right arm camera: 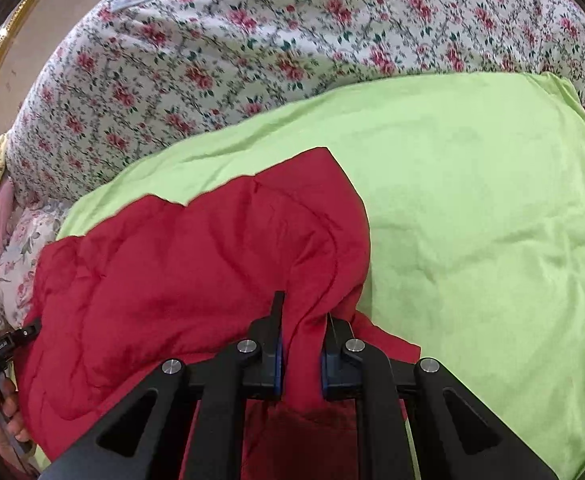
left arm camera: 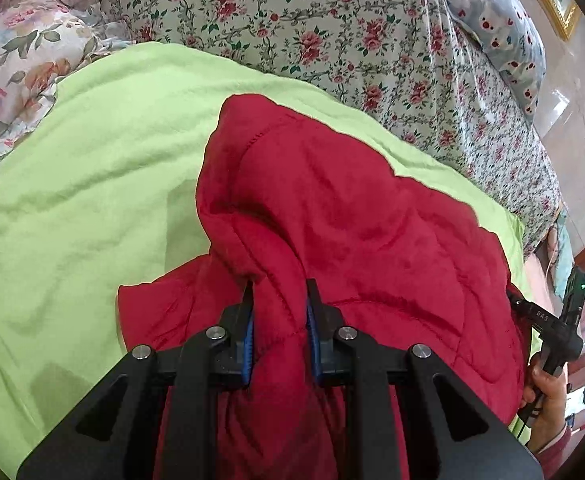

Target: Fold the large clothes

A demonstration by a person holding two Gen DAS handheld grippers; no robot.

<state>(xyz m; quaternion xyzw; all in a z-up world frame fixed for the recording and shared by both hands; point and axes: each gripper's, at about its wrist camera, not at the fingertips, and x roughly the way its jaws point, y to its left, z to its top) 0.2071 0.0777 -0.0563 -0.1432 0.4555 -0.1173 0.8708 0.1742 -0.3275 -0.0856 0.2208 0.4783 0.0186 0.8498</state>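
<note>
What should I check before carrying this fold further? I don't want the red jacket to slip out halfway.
1. Left gripper clamped on the red jacket: ok, quilted fabric is bunched between its pads.
2. Right gripper clamped on the jacket: ok, a fold of fabric sits between its pads.
3. Landing area on the green sheet: ok, bare and fairly smooth past the jacket's edge.
4. Jacket clear of the floral bedspread: ok, it lies wholly on the green sheet.
5. How many layers each gripper holds: cannot tell, the fabric hides them.
6. Sleeves tucked in: cannot tell, none are distinguishable.
</note>
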